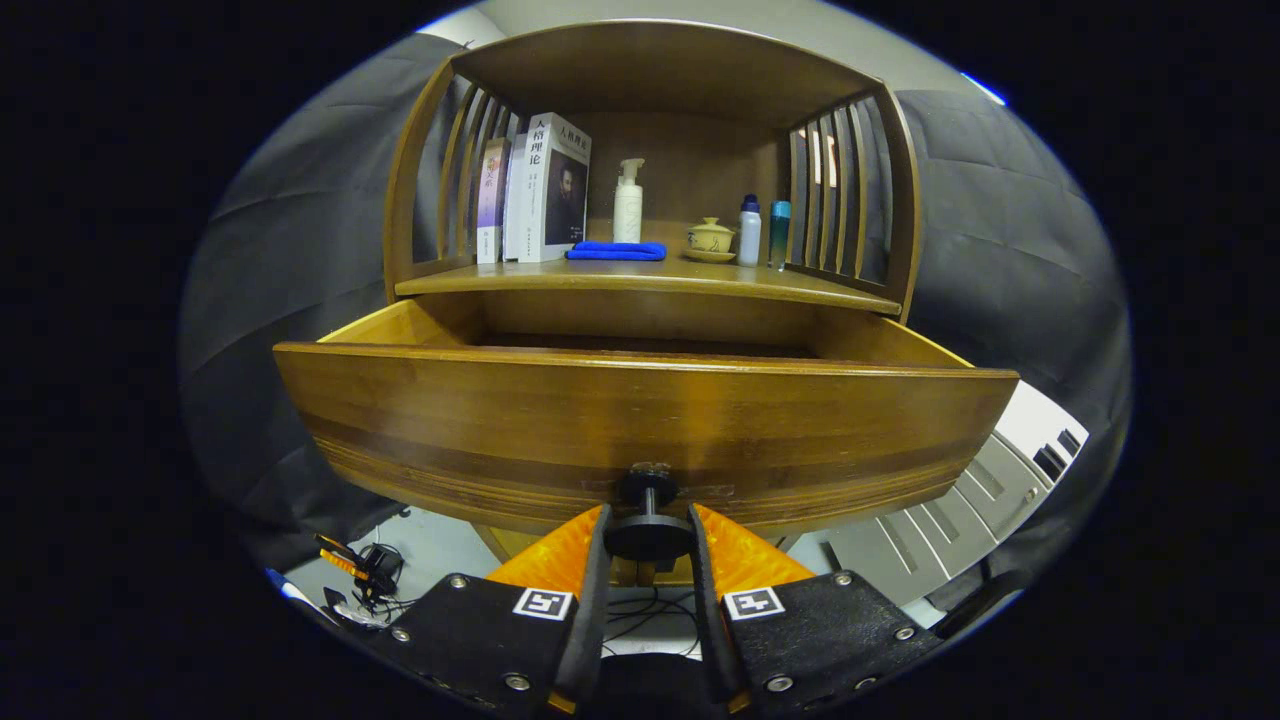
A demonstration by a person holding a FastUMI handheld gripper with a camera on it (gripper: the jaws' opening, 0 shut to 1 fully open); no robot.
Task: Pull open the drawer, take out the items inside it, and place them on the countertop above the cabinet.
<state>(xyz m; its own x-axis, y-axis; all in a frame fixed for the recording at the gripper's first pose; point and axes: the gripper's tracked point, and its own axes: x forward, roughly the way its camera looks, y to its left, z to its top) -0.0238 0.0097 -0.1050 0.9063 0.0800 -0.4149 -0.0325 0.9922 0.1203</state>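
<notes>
Hand-held gripper (648,540) clamped on drawer knob (648,535) — drawer (640,420) pulled well out, contents hidden. Best pulling straight, level, then letting go — reaching in from above.

Upper middle of my view: three upright books (535,190), a white pump bottle (628,203), a folded blue cloth (617,251), a small yellow lidded teacup (710,238), and two slim bottles, white (749,232) and teal (779,233). Lower left, tangled cables (365,580).
</notes>
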